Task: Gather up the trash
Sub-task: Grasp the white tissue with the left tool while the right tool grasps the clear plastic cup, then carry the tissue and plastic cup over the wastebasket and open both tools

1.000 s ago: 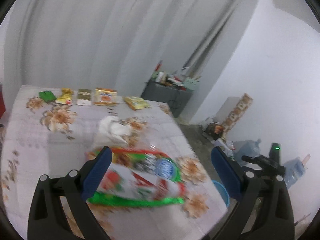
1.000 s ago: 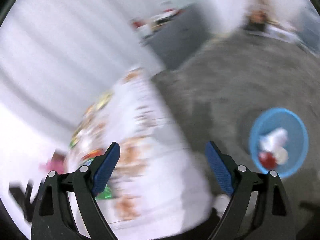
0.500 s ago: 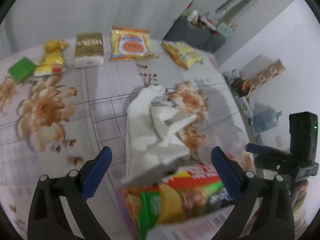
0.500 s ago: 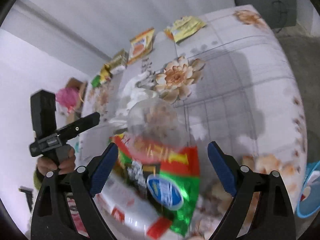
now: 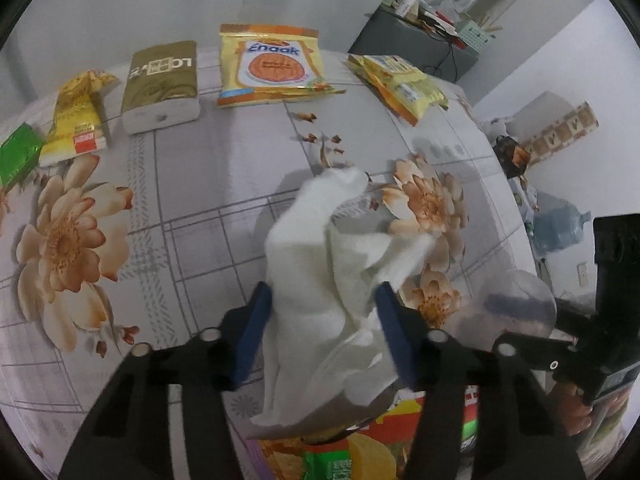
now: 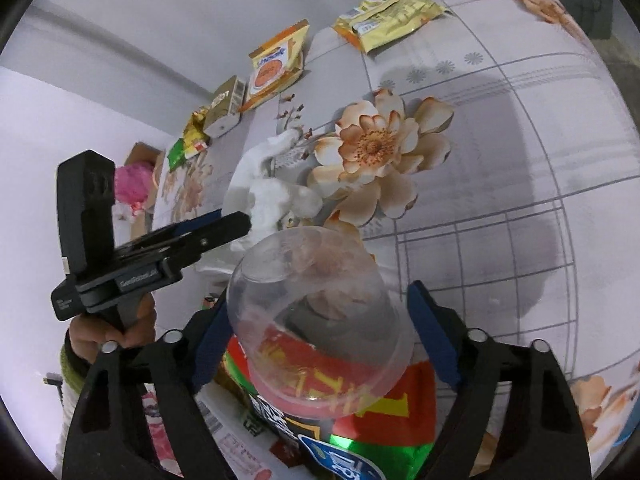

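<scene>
A crumpled white tissue (image 5: 328, 280) lies on the floral tablecloth (image 5: 192, 208). My left gripper (image 5: 324, 320) has its blue pads on both sides of the tissue and is shut on it. It also shows in the right wrist view (image 6: 264, 196), with the left gripper (image 6: 236, 226) coming in from the left. A clear plastic cup (image 6: 316, 320) lies on its side between the blue pads of my right gripper (image 6: 320, 344), which grips it. The cup (image 5: 516, 308) rests over a red and green snack bag (image 6: 352, 412).
Along the far table edge lie a green packet (image 5: 18, 154), a yellow packet (image 5: 78, 120), a gold tissue pack (image 5: 160, 86), an orange Enaak bag (image 5: 272, 66) and a yellow wrapper (image 5: 400, 84). A dark cabinet (image 5: 416, 48) and water jugs (image 5: 560, 228) stand beyond the table.
Both grippers have come down to the table and narrowed. The left one has closed on the tissue; the right one swung in from the floor bin and closed on the cup.
</scene>
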